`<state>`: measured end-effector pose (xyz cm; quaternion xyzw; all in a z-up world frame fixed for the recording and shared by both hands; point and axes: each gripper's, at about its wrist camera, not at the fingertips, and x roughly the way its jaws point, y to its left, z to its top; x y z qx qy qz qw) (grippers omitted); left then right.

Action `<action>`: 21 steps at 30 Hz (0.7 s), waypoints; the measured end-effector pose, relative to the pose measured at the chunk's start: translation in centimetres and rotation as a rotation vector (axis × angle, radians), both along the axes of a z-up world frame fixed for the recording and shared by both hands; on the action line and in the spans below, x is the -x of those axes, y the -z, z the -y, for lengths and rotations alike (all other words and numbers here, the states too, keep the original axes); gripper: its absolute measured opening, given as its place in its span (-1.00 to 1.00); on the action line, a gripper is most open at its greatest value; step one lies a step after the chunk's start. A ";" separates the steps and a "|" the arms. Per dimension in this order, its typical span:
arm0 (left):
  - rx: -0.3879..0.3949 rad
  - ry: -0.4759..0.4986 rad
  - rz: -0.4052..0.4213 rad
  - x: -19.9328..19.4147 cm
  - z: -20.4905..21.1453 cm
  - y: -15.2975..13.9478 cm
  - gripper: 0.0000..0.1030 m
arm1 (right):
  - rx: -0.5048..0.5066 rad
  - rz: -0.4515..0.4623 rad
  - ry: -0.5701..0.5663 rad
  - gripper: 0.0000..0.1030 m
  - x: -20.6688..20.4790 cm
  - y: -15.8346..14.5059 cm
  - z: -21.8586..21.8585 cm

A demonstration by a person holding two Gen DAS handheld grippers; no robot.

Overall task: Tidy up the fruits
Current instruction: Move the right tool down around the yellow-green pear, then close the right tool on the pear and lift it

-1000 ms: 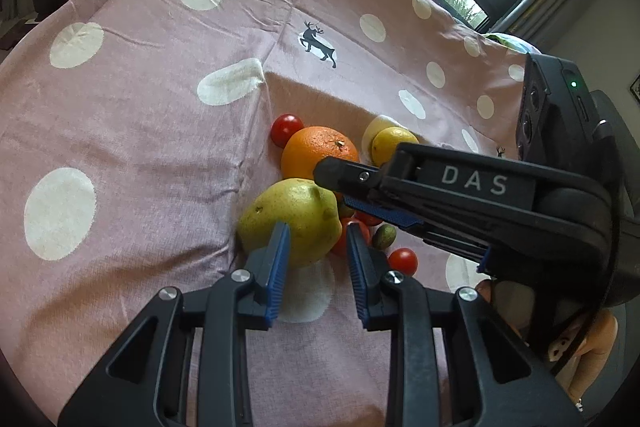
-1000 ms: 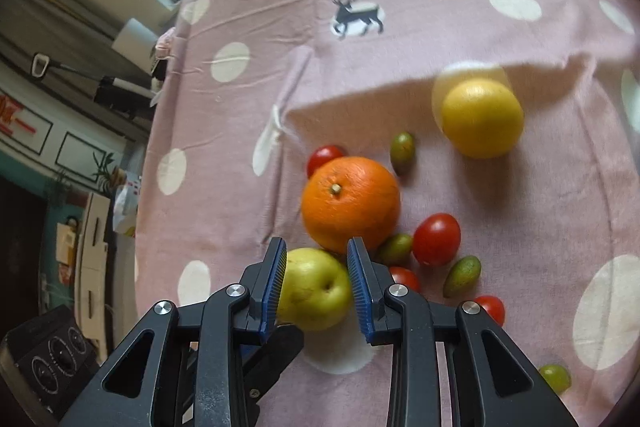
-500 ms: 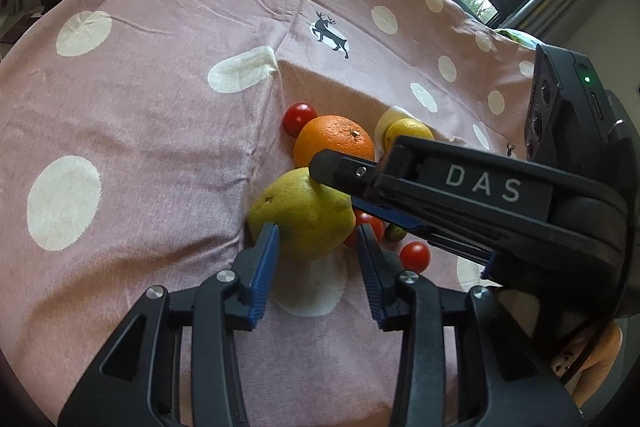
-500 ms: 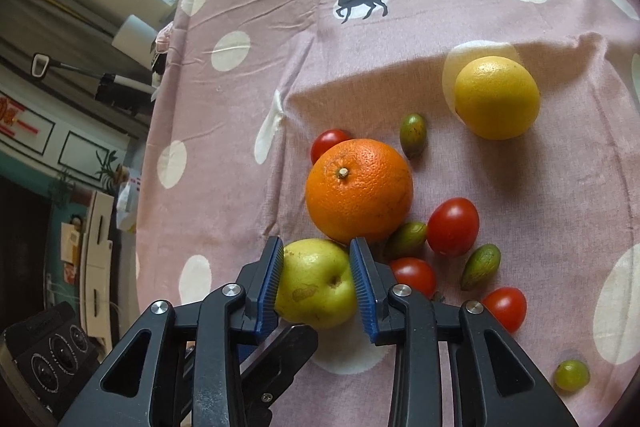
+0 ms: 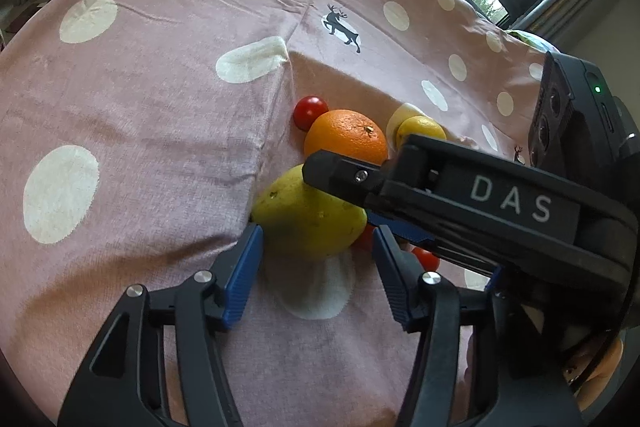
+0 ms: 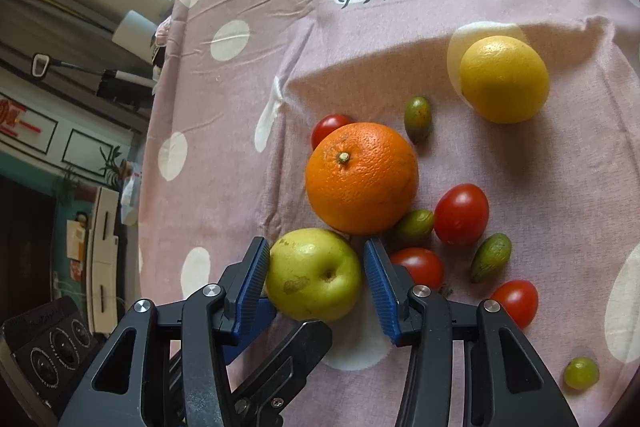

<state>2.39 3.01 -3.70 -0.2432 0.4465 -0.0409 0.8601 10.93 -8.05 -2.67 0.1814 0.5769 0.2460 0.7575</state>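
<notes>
From where I sit, the sorting has barely started: every fruit lies loose on the tablecloth (image 6: 240, 107), nothing grouped yet. In the right wrist view the green apple (image 6: 314, 275) sits low in the centre, touching the orange (image 6: 362, 177) just above it; the lemon (image 6: 503, 79) is apart at upper right, with tomatoes and small green fruits scattered at lower right.

My right gripper (image 6: 314, 273) straddles the apple, jaws spread, one pad close on each side, though I can't tell if they touch. The left gripper (image 5: 316, 259) comes low from the bottom of its frame, also open, its tips flanking the same apple (image 5: 308, 217).
</notes>
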 end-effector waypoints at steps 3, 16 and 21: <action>-0.010 0.005 0.004 0.0 0.1 0.0 0.07 | -0.005 -0.025 -0.011 0.08 -0.1 0.4 -0.2; -0.008 -0.011 0.014 0.2 0.0 -0.1 0.00 | 0.008 0.009 -0.032 0.09 0.2 0.3 -0.7; -0.032 0.003 0.054 0.6 0.4 -0.7 -0.15 | 0.018 0.024 -0.029 0.09 0.4 0.2 -0.8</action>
